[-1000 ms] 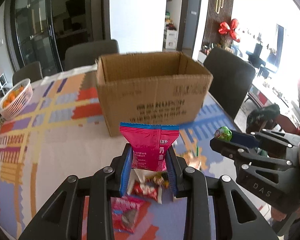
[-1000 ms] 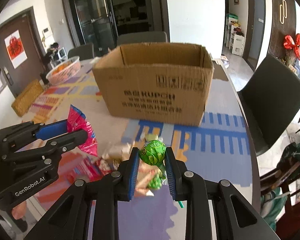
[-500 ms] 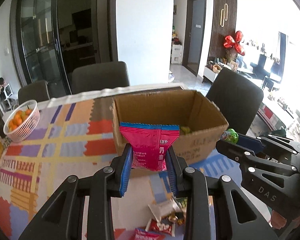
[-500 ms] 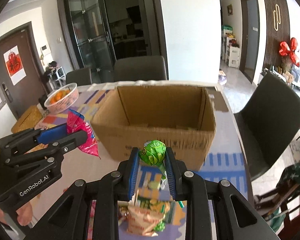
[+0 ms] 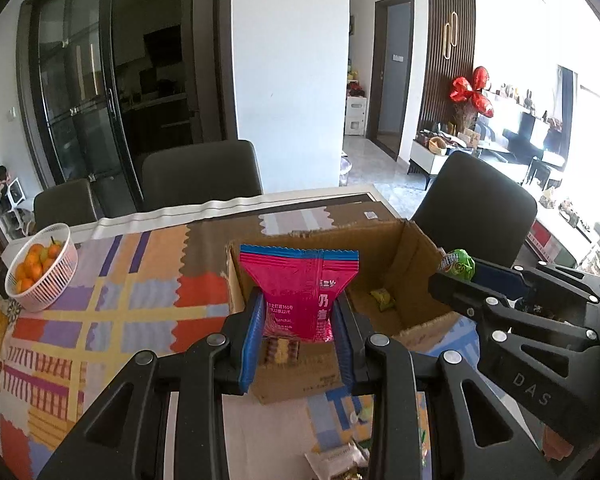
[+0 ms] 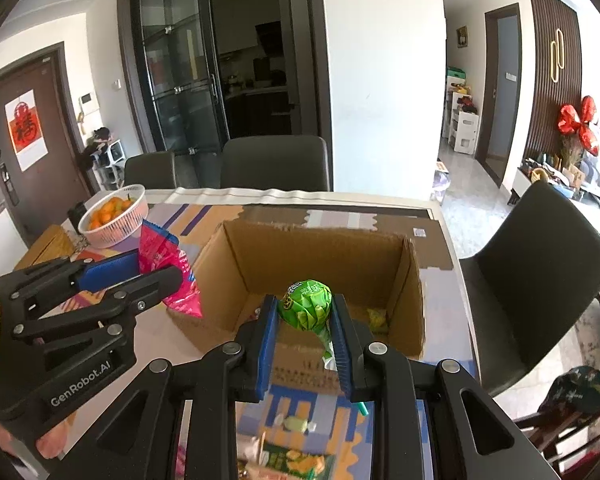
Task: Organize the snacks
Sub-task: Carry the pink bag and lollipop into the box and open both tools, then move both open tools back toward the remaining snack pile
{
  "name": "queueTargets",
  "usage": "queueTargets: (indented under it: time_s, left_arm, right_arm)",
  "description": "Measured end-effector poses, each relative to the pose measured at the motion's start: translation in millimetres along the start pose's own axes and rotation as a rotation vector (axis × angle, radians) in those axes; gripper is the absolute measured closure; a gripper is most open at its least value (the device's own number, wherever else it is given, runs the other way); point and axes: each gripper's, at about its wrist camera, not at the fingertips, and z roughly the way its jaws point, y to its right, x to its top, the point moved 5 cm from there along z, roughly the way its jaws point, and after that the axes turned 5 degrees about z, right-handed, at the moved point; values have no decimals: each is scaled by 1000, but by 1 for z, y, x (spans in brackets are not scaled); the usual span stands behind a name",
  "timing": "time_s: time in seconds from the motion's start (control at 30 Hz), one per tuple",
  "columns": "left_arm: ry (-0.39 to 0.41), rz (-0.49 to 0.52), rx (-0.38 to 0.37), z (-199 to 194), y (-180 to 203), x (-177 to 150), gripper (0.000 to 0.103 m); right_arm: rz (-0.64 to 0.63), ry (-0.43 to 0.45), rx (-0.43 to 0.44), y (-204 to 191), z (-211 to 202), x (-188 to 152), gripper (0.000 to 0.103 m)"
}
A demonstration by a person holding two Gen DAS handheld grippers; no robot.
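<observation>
A: What writing can you read?

B: "GenRobot.AI" on the left tool (image 6: 156,276), "DAS" on the right tool (image 5: 452,280). The pink snack packet (image 5: 300,292) carries Chinese print and "160"; the cardboard box (image 6: 414,292) has print too blurred to read.

A: And the tools?

B: The left tool clamps the pink snack packet over the box's near-left corner. The right tool pinches a green lollipop (image 6: 305,304) above the box's near wall.

A: The surroundings?

B: A patchwork cloth (image 5: 112,292) covers the desk; a white basket of oranges (image 5: 40,268) sits near its far-left corner, loose snacks (image 6: 296,456) at the near edge. Dark chairs (image 6: 276,162), glass doors behind.
</observation>
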Motion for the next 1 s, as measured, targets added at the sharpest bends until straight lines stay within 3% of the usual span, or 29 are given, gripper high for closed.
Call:
queueTargets:
  time_s: [0.37,0.53,0.6,0.7,1.0]
  left_arm:
    - [-80,-29,-40,52,-6,16,71]
    - [-93,-22,-21,62,-6,15,69]
    - [-96,-11,14,64,-8,12,56]
    - [-95,-17,32,61,-13,8,52]
    - [-42,-9,76,22,-18,-6,41]
  right_arm:
    - [17,-50,-23,19,49,27,76]
    - [58,-90,-15,26,68,29,76]
    - [56,-87,-30,28,73,28,74]
    - [62,-87,-39,29,71,23,55]
    - [38,-43,-83,26,39,6,52]
